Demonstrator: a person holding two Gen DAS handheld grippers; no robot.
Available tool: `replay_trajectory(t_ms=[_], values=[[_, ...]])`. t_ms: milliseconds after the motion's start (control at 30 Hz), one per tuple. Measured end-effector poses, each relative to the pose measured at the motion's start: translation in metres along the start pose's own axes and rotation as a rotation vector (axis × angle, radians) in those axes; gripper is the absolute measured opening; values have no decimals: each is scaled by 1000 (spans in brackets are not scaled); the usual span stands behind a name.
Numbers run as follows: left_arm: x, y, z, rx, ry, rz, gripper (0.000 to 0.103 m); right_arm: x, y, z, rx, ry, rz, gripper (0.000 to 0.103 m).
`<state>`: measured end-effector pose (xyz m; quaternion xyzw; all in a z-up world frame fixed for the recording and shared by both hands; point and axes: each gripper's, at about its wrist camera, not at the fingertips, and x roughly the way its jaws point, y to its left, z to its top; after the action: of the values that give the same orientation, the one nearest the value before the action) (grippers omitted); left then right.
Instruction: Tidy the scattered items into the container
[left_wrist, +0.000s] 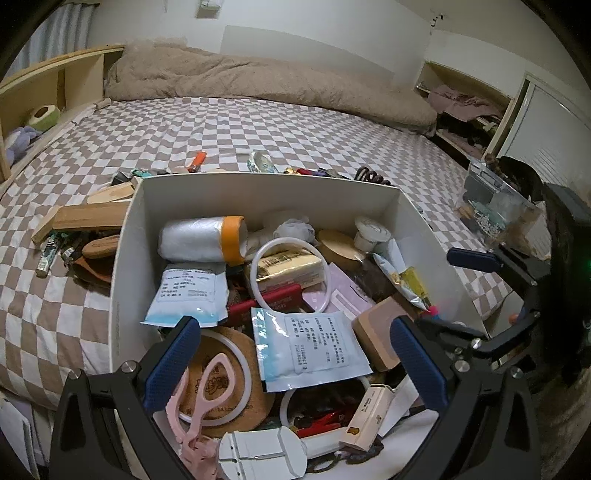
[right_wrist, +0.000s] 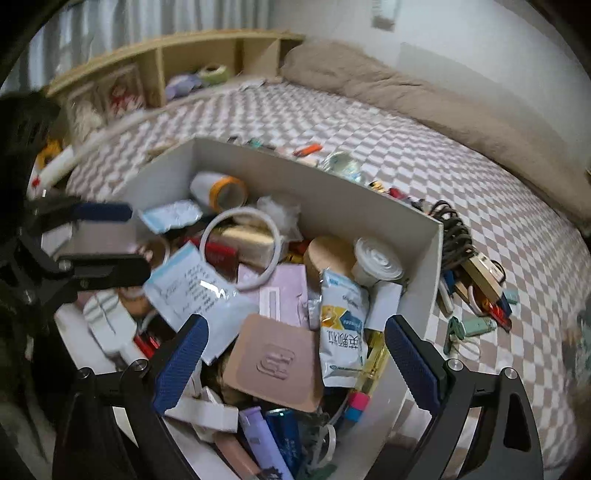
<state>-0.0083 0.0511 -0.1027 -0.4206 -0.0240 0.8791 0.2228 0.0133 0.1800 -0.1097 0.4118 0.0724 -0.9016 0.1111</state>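
Observation:
A white box (left_wrist: 258, 188) (right_wrist: 332, 206) full of small items stands on the checked bed. My left gripper (left_wrist: 295, 362) hovers open over its near end, above a white packet (left_wrist: 314, 350) and a cork coaster (left_wrist: 229, 369). My right gripper (right_wrist: 295, 362) is open too, above a tan square pad (right_wrist: 273, 362) and a snack pouch (right_wrist: 341, 332). Each gripper shows at the edge of the other's view. Scattered things lie outside the box: an orange lighter (left_wrist: 196, 161), wooden blocks (left_wrist: 85, 218), a coiled black cable (right_wrist: 452, 229), a mint USB stick (right_wrist: 476, 326).
A beige duvet (left_wrist: 258, 77) lies along the far side of the bed. A wooden shelf unit (right_wrist: 166, 62) stands at the head. A clear plastic case (left_wrist: 495, 203) sits to the right of the box. More small items lie behind the box's far wall.

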Motion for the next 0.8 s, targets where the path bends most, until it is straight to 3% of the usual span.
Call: replay_trajectory(t_ms=[300, 633, 800], values=[[-16, 1, 5, 7, -67, 53, 103, -20, -12, -1, 164, -107, -63, 96], [-29, 0, 7, 39, -121, 52, 103, -41, -12, -6, 229, -177, -118, 97], [-36, -5, 6, 65, -146, 88, 103, -54, -11, -7, 233, -200, -136, 97]])
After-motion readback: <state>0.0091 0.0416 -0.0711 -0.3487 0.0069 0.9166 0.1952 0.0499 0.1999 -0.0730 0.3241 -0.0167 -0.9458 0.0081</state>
